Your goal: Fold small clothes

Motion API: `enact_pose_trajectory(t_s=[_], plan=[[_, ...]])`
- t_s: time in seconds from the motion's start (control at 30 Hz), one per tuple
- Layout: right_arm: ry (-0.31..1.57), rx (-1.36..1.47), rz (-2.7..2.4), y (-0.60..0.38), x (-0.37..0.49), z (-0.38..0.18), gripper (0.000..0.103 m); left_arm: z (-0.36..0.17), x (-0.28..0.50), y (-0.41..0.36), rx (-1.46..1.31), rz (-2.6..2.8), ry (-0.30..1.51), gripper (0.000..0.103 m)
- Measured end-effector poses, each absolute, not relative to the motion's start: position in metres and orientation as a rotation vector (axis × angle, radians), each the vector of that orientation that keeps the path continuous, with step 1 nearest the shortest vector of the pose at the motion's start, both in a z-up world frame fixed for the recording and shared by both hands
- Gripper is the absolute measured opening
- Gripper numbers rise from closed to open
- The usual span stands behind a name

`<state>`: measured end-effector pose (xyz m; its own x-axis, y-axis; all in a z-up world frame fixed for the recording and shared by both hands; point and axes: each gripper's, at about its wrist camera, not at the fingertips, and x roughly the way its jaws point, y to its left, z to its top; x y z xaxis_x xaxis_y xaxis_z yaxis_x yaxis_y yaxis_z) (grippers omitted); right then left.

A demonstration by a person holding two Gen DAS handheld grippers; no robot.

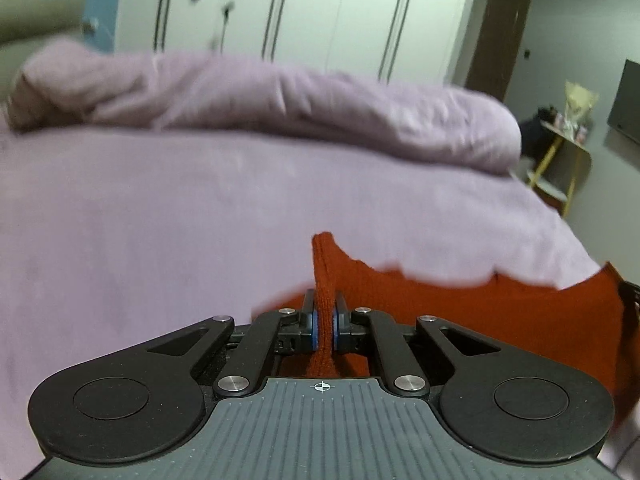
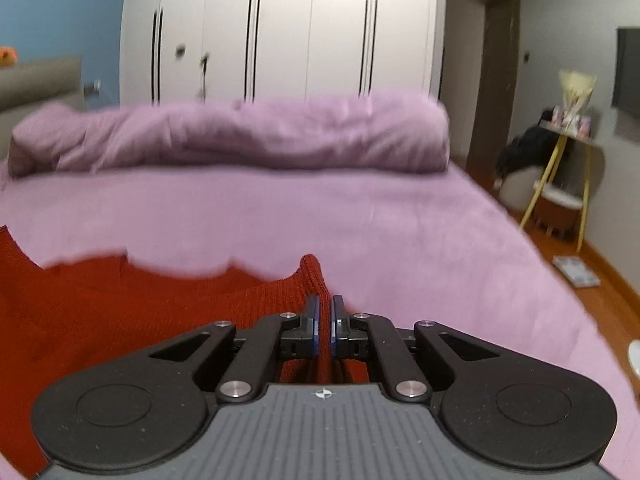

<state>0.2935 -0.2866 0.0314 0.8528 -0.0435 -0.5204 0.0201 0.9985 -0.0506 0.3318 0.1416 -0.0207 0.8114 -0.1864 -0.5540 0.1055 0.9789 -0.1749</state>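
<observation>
A rust-red knit garment hangs stretched between my two grippers above a lilac bed sheet. My left gripper is shut on one corner of it; the cloth sticks up between the blue pads and spreads to the right. In the right wrist view the same red knit garment spreads to the left. My right gripper is shut on its other corner. The garment's upper edge is blurred and wavy in both views.
A rolled lilac duvet lies across the far side of the bed. White wardrobes stand behind it. A yellow-legged side table and a stool stand on the wooden floor at right, beyond the bed's right edge.
</observation>
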Motion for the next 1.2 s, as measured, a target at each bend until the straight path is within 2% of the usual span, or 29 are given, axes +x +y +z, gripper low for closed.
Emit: enact_pose_trajectory(t_s=[0.2,0.37,0.43,0.53,0.57,0.6,0.63,0.67,0.77,0.83,0.87,0.9,0.97,1.17,1.2], plan=[[0.520,-0.040,-0.126,-0.285,0.349,0.032,0.004,-0.026,0.387,0.113,-0.038,-0.040,0.579,0.008],[0.575,-0.050,-0.181,-0.283,0.388,0.002,0.004,-0.065,0.424,0.096,0.025,0.046,0.701,0.011],[0.635,-0.073,-0.192,-0.280,0.397,-0.015,0.006,-0.071,0.423,0.099,-0.008,0.072,0.745,0.013],[0.656,-0.059,-0.286,-0.276,0.395,-0.022,0.010,-0.063,0.400,0.100,-0.140,-0.001,0.677,0.016],[0.618,0.017,-0.265,-0.273,0.387,-0.018,0.013,-0.061,0.394,0.096,-0.193,-0.052,0.658,0.032],[0.590,0.089,-0.226,-0.266,0.380,-0.016,0.013,-0.061,0.391,0.089,-0.244,-0.099,0.649,0.053],[0.577,0.161,-0.159,-0.258,0.377,-0.014,0.013,-0.063,0.390,0.080,-0.289,-0.136,0.643,0.060],[0.576,0.267,-0.037,-0.247,0.375,-0.015,0.013,-0.066,0.391,0.072,-0.313,-0.156,0.640,0.062],[0.635,0.564,0.282,-0.211,0.379,-0.034,0.013,-0.086,0.400,0.051,-0.345,-0.162,0.690,0.061],[0.705,0.605,0.344,-0.193,0.389,-0.053,0.013,-0.100,0.407,0.045,-0.313,-0.143,0.721,0.061],[0.740,0.605,0.346,-0.191,0.394,-0.062,0.010,-0.106,0.409,0.043,-0.271,-0.126,0.728,0.060],[0.762,0.597,0.338,-0.196,0.399,-0.070,0.000,-0.111,0.412,0.044,-0.216,-0.106,0.735,0.057],[0.743,0.580,0.325,-0.221,0.404,-0.075,0.000,-0.119,0.413,0.053,-0.123,-0.072,0.701,0.055],[0.652,0.562,0.056,-0.337,0.386,-0.069,0.000,-0.125,0.409,0.089,-0.201,-0.093,0.661,0.031],[0.634,0.622,0.036,-0.356,0.381,-0.070,0.000,-0.125,0.411,0.091,-0.206,-0.096,0.657,0.031]])
